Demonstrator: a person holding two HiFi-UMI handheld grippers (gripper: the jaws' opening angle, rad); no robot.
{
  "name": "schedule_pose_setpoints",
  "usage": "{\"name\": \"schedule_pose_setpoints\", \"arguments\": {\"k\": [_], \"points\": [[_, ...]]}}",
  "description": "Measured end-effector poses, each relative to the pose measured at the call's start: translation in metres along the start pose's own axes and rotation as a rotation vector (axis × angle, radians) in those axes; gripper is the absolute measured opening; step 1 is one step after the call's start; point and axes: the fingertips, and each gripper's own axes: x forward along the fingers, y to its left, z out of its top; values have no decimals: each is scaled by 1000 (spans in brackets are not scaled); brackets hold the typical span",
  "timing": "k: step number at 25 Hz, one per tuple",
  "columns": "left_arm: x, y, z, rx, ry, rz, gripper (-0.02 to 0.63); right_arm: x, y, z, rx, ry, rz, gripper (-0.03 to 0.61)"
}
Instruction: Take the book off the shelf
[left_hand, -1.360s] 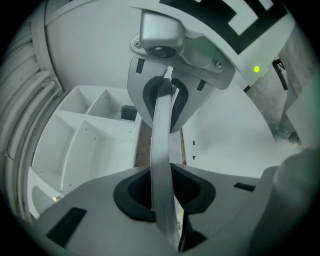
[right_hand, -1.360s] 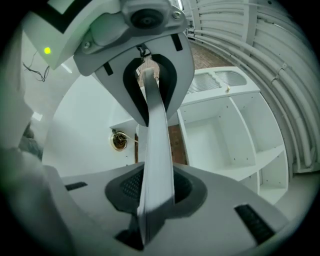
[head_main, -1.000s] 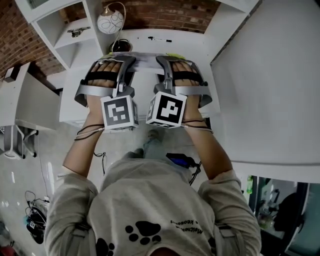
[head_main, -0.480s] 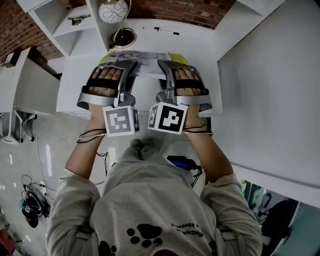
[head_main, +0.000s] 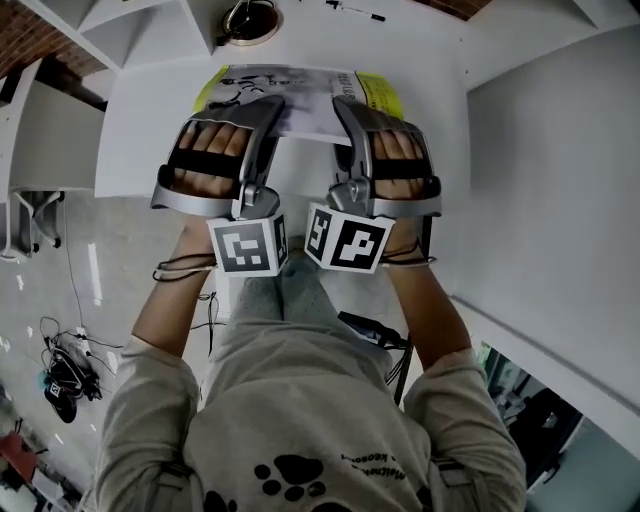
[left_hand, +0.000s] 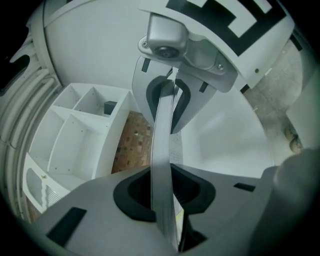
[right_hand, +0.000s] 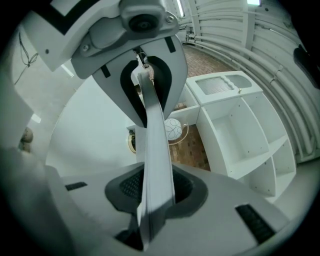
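A thin book (head_main: 300, 95) with a grey-white cover and yellow margins lies flat between both grippers, low over the white table (head_main: 140, 120). My left gripper (head_main: 262, 118) is shut on its near edge at the left. At the right, the right gripper (head_main: 352, 118) is shut on the same edge. In the left gripper view the book (left_hand: 161, 145) runs edge-on out of my left gripper (left_hand: 162, 195) to the right gripper (left_hand: 170, 100). The right gripper view shows the same edge of the book (right_hand: 155, 150), clamped in the right gripper (right_hand: 155, 195).
A white open shelf unit (left_hand: 75, 130) (right_hand: 245, 135) stands against a brick wall behind the table. A round patterned globe (right_hand: 173, 129) and a dark coiled ring (head_main: 250, 18) sit at the table's back. A white partition (head_main: 560, 180) bounds the right side; cables (head_main: 65, 370) lie on the floor.
Both grippers have sunk together with the book, away from the shelf and down toward the table top. More of the book's cover shows ahead of the hands now.
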Motion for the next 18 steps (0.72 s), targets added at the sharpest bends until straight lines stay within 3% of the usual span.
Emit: {"name": "schedule_pose_setpoints", "arguments": {"k": [18], "points": [[50,-132,-25,-29,37,-116,78,49,133,-26,9,-5,109,81]]}}
